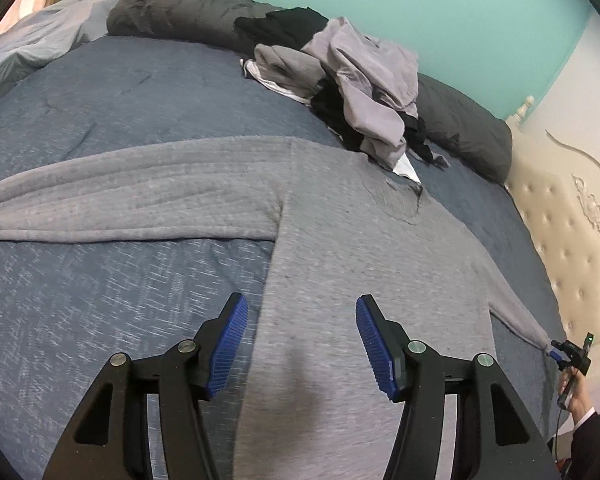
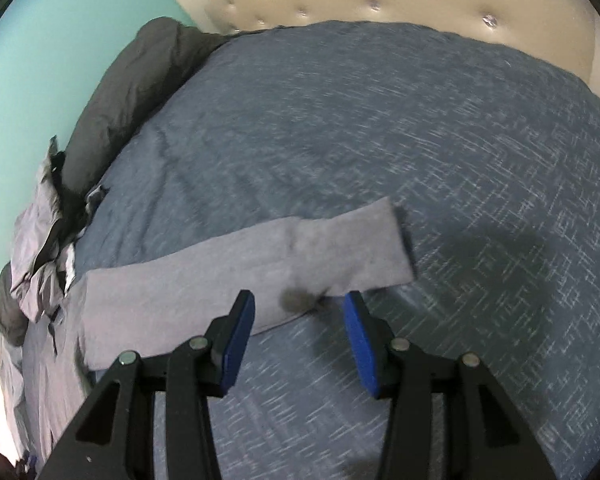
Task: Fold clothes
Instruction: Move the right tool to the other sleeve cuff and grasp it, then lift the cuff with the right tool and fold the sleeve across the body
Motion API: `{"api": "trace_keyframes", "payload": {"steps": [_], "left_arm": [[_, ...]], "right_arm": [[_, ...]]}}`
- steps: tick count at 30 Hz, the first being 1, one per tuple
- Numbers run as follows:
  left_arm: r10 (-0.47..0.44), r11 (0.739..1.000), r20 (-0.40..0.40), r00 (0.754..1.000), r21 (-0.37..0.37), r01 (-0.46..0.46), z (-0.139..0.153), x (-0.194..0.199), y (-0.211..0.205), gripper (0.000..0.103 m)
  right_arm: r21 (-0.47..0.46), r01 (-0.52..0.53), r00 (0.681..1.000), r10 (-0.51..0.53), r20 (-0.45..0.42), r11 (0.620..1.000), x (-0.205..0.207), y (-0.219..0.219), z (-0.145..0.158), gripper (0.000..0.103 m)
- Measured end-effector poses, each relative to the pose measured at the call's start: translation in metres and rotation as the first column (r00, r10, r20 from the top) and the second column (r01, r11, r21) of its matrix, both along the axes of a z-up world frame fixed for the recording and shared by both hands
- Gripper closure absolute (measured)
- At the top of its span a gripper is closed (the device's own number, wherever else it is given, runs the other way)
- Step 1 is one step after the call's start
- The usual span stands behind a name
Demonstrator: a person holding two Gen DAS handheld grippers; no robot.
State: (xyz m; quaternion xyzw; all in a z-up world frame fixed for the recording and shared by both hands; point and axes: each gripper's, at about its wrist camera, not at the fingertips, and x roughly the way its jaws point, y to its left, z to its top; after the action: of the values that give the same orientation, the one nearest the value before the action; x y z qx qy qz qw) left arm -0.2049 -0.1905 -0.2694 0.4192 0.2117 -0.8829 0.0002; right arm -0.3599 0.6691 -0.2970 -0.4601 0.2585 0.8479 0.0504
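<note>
only left view shows right tongs (image 1: 553, 350) touching sleeve (image 1: 520, 312) tip.

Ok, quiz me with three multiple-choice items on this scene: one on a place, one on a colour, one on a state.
1. Where is the clothes pile?
A. on the floor
B. on the bedspread, beyond the shirt
C. on the headboard

2. What colour is the bedspread?
A. red
B. blue
C. white

3. What state is the left gripper in?
A. open
B. shut on the shirt
C. shut on a pillow

Key: B, the pile lies on the bedspread past the shirt's collar end. B, the cover is mottled blue. A, its jaws stand wide apart above the shirt.
</note>
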Motion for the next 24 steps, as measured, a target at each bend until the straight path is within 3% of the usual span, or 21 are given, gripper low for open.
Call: {"api": "trace_keyframes", "payload": {"steps": [7,19,22,24], "left_arm": [[-0.017,1.000,0.021,1.000,0.002,0.017,-0.011,-0.010,0.013,0.042],[-0.042,0.999,0.027,0.999,-0.005,0.042,-0.016,-0.023,0.029,0.042],[-0.050,0.999,0.025,0.998,-0.006,0.050,-0.015,-0.024,0.031,0.042],[-0.054,0.999,0.023,0.998,-0.008,0.054,-0.014,-0.024,0.032,0.042]], "right_arm": [[-0.003,0.123,0.992,-0.123,0.006,0.992,-0.004,0.026,-0.012,0.056],[0.018,0.113,0.993,-0.112,-0.031,0.993,-0.017,0.031,-0.016,0.054],[0.043,0.091,0.995,-0.089,-0.039,0.995,-0.019,0.030,-0.015,0.062],[0.066,0.071,0.997,-0.069,-0.042,0.995,-0.019,0.028,-0.015,0.078]]}}
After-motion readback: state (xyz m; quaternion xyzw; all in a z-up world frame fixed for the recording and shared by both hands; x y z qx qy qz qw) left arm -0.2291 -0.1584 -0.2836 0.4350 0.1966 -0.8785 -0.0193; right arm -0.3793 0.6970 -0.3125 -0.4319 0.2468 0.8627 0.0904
